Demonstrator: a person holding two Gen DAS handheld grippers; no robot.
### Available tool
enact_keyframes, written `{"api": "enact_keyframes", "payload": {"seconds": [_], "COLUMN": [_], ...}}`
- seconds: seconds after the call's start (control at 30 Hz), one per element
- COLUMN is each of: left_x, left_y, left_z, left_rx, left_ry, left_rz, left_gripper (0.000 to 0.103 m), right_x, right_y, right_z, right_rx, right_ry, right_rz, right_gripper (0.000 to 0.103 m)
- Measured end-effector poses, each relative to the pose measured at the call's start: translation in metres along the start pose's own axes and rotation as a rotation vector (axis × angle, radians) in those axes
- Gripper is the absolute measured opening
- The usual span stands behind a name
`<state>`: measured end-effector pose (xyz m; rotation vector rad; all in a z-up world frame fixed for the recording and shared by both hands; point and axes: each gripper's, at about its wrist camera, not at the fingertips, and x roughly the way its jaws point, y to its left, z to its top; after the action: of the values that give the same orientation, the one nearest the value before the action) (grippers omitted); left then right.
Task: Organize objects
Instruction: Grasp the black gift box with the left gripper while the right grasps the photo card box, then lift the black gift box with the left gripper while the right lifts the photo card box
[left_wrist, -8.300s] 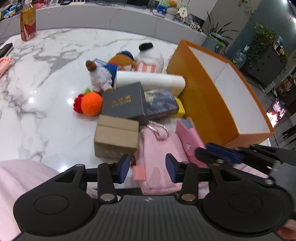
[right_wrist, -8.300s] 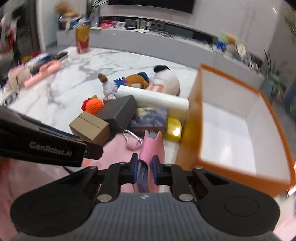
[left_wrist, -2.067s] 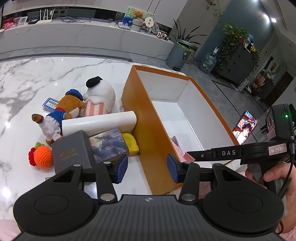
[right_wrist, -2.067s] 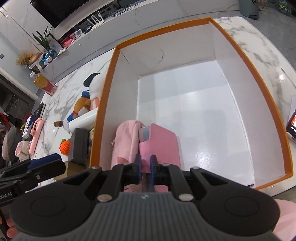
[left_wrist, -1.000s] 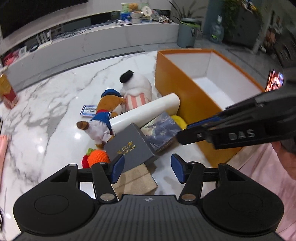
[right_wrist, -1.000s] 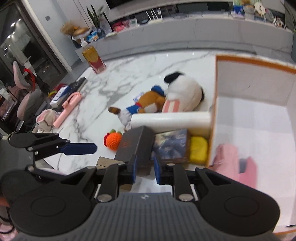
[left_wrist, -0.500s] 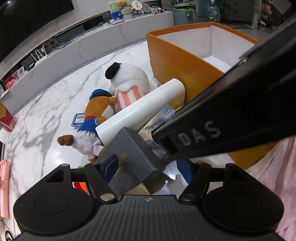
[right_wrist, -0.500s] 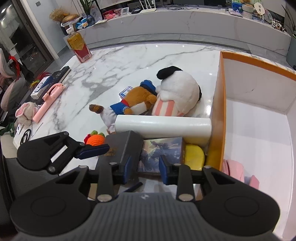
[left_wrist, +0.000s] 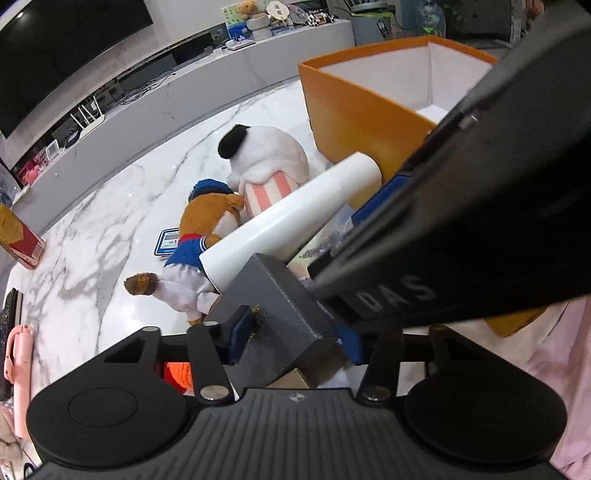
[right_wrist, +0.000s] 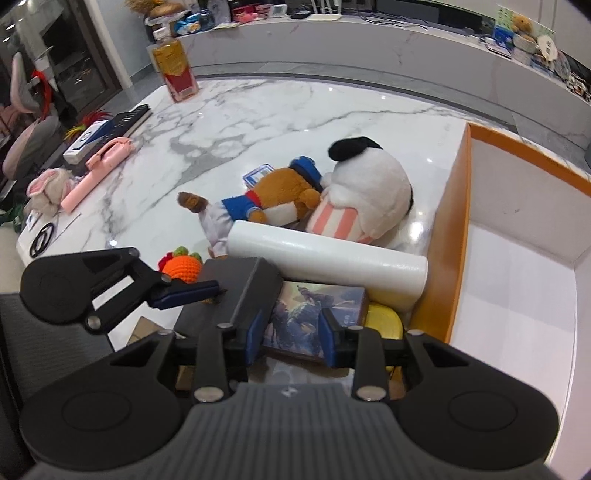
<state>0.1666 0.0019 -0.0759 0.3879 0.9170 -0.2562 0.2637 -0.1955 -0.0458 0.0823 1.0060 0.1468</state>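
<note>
left gripper (left_wrist: 293, 339) jaws just closed, clamping the grey box (left_wrist: 275, 314) atop the pile beside the orange bin (right_wrist: 448, 236); right gripper (right_wrist: 291, 332) opening, straddling the picture box (right_wrist: 317, 314); bin floor bare where visible.

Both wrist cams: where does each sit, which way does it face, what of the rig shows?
Left wrist: on the left gripper, angled down over the dark grey box between its closing blue pads; the right gripper's black finger crosses the view's right side.
Right wrist: on the right gripper, angled down at the picture box between its opening pads; left gripper at left.
Shared: grey box, white roll, plush toys, orange box.
</note>
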Motion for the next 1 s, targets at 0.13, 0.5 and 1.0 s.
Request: {"api": "enact_keyframes", "payload": {"seconds": [0.13, 0.5, 1.0], "left_x": [-0.018, -0.03, 0.022], "left_y": [0.012, 0.06, 0.031], "left_z": [0.0, -0.002, 0.004], "left_rx": [-0.031, -0.138, -0.079], "left_ry": [-0.047, -0.027, 0.133], "left_rz": [-0.008, -0.117, -0.075], "left_gripper": [0.037, 0.045, 0.086], "right_x": [-0.006, -0.007, 0.015], "right_y": [0.002, 0.019, 0.029], "right_z": [-0.001, 0.004, 0.0], "right_rx": [-0.052, -0.32, -0.722], "right_ry": [-0.009, 0.054, 0.178], "right_rz": [0.003, -0.043, -0.021], "right_gripper": [0.043, 0.046, 0.049]}}
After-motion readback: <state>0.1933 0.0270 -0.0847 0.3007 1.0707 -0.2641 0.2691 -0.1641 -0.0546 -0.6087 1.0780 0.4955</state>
